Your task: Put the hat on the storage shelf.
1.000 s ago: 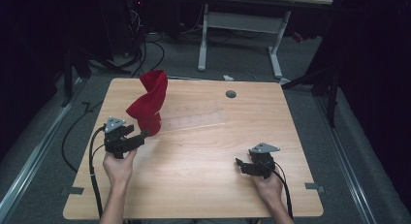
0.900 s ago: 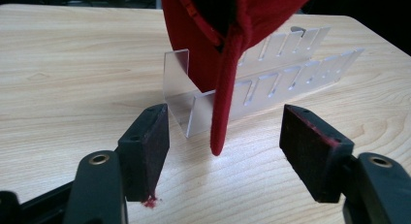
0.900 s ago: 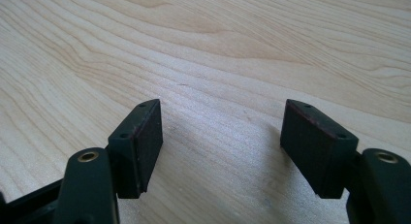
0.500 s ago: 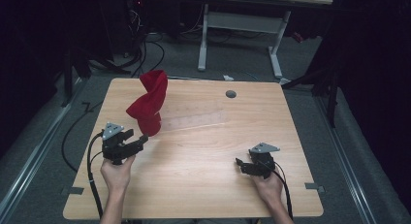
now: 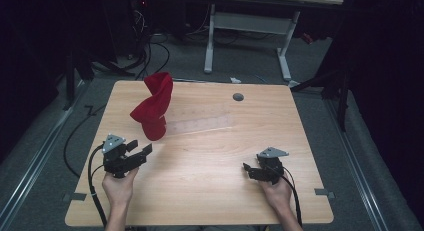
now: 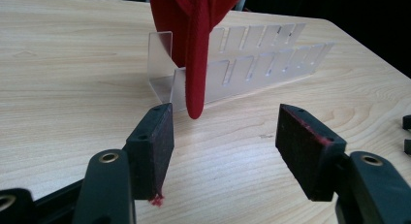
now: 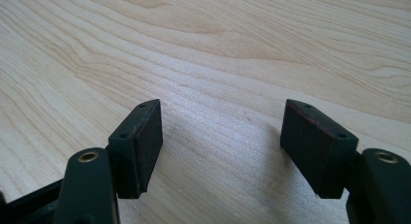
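Note:
A red cloth cap [image 5: 152, 108] stands upright in a clear slotted plastic rack [image 5: 200, 125] on the wooden table [image 5: 210, 201]. In the left gripper view the cap [image 6: 194, 20] hangs a red strap down over the rack's near end [image 6: 167, 81]. My left gripper [image 5: 140, 147] sits just in front of the cap, apart from it. It [image 6: 225, 136] is open; its jaws have just been closing a little with nothing between them. My right gripper [image 5: 247, 171] rests open near the front right, and bare wood shows between its fingers [image 7: 220, 132].
A small grey grommet [image 5: 238, 97] sits in the table top at the back. A white desk frame [image 5: 247, 23] stands beyond the table. Cables [image 5: 75, 136] trail on the floor at the left. The right gripper's tips [image 6: 407, 132] show at the left gripper view's right edge.
My left gripper has drawn back from the cap toward the table's front edge. The cap stays standing in the rack. The right gripper has not moved.

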